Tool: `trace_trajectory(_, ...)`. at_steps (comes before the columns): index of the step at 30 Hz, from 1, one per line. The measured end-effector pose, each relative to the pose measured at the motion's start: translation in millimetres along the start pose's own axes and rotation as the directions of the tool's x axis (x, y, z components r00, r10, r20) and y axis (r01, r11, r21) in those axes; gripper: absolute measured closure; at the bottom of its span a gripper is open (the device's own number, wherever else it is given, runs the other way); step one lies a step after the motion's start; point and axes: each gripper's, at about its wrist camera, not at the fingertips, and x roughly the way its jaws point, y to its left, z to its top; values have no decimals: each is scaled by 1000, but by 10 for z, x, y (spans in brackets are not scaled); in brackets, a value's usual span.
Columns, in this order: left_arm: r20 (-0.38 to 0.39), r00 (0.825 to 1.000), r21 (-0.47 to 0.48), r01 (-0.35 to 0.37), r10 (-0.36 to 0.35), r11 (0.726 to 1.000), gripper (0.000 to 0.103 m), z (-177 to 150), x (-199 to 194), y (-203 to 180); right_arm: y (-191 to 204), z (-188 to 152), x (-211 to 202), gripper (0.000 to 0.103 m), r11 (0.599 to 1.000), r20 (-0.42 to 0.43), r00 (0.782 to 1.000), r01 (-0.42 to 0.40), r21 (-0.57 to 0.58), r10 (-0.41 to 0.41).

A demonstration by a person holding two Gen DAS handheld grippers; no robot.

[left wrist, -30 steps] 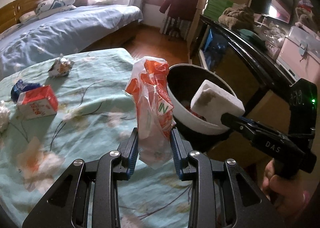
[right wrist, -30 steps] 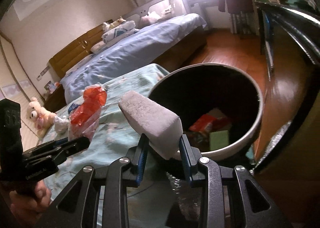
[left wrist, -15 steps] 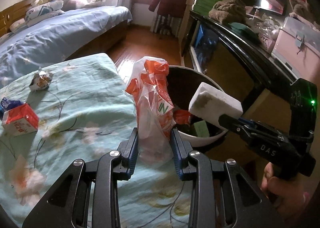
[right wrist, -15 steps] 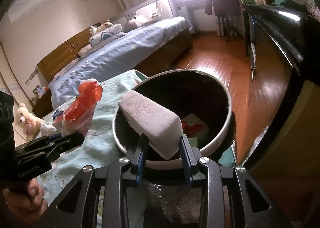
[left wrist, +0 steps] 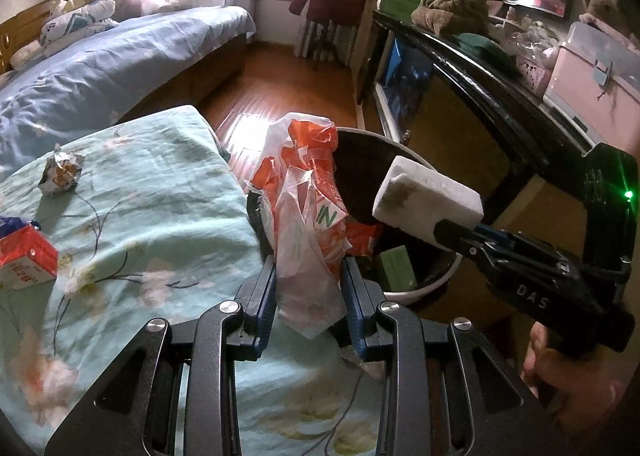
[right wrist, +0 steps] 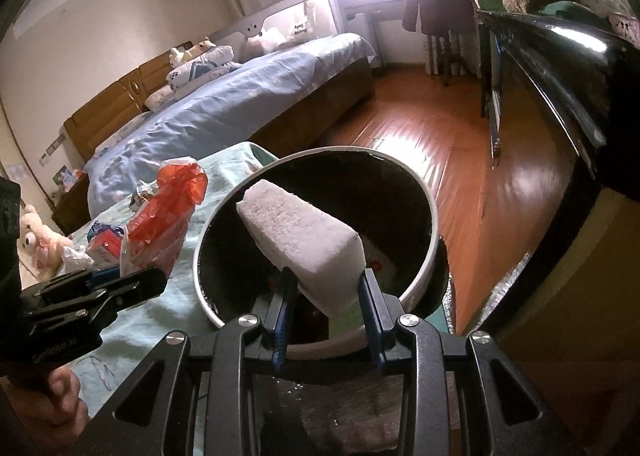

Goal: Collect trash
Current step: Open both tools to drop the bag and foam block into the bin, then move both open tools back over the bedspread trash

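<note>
My left gripper [left wrist: 308,280] is shut on a crumpled orange-and-clear plastic bag [left wrist: 308,192], held at the near-left rim of the round white trash bin [left wrist: 436,284]. My right gripper [right wrist: 326,288] is shut on a white foam block [right wrist: 304,240], which hangs over the bin's dark opening [right wrist: 320,184]. Inside the bin lie red and green scraps [left wrist: 396,264]. From the right wrist view the bag [right wrist: 164,212] shows at the left, just outside the bin's rim, with the left gripper [right wrist: 132,284] below it.
A table under a green floral cloth [left wrist: 140,216] carries a crumpled foil wrapper [left wrist: 60,172] and a red-and-white carton [left wrist: 24,260]. A black cabinet [left wrist: 480,68] stands right of the bin. A blue bed [left wrist: 100,68] and wood floor [right wrist: 440,152] lie beyond.
Both grippers have moved toward the bin. The bag now reaches the bin's rim and the foam block sits farther over the opening. The table trash has slid left in the left wrist view.
</note>
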Motion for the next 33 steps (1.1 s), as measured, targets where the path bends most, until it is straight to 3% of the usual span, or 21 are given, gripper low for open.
trace_trajectory(20,-16,1000,63,-10,11,998,70,155,191,-168,-50,158,148,67,999,-6,999,43,-27,-43)
trace_trajectory(22,-18,1000,65,-11,12,998,63,157,199,-171,-63,165,151,66,998,-7,999,53,-26,-54)
trace_trajectory(24,-14,1000,56,-18,19,998,43,147,180,-151,-78,172,149,65,999,-7,999,50,-20,-50)
trace_trajectory(25,-5,1000,48,-20,20,999,41,138,156,-133,-83,175,144,64,999,-7,999,51,-17,-51)
trace_trajectory(27,-2,1000,32,-17,17,999,41,123,126,-97,-93,181,130,59,999,-4,999,47,-11,-47)
trace_trajectory(29,-5,1000,11,-16,16,1000,40,87,99,-42,-95,178,118,42,999,-2,999,40,-3,-40)
trace_trajectory(33,-12,1000,-33,-27,27,999,39,-52,25,118,-44,153,108,37,1000,-5,1000,18,-6,-18)
